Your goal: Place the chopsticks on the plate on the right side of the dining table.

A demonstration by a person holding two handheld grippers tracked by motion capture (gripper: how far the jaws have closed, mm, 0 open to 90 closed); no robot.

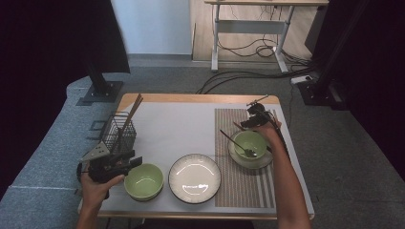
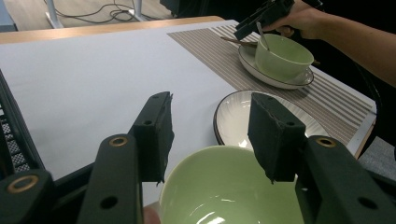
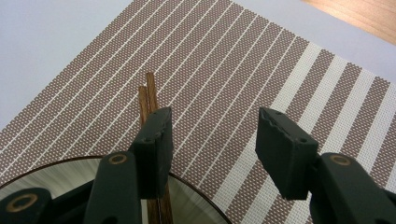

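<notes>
My left gripper (image 1: pixel 135 161) stands open at the near left, its jaws just over the rim of a green bowl (image 1: pixel 143 181); in the left gripper view (image 2: pixel 210 135) that bowl (image 2: pixel 233 196) lies below the pads, untouched. A second green bowl (image 1: pixel 250 142) with a dark spoon (image 1: pixel 234 140) sits on a saucer (image 1: pixel 248 162) on the striped placemat (image 1: pixel 243 186). My right gripper (image 1: pixel 247 124) hovers open behind it. In the right gripper view (image 3: pixel 212 140) a pair of brown chopsticks (image 3: pixel 148 93) lies on the mat, running under the left jaw onto the saucer's rim (image 3: pixel 56 172).
A white plate with a dark rim (image 1: pixel 194 177) lies between the two bowls. A black wire rack (image 1: pixel 119 133) holding chopsticks (image 1: pixel 133 110) stands at the left edge. White paper covers the table's middle (image 1: pixel 172 129). A desk and cables are beyond the table.
</notes>
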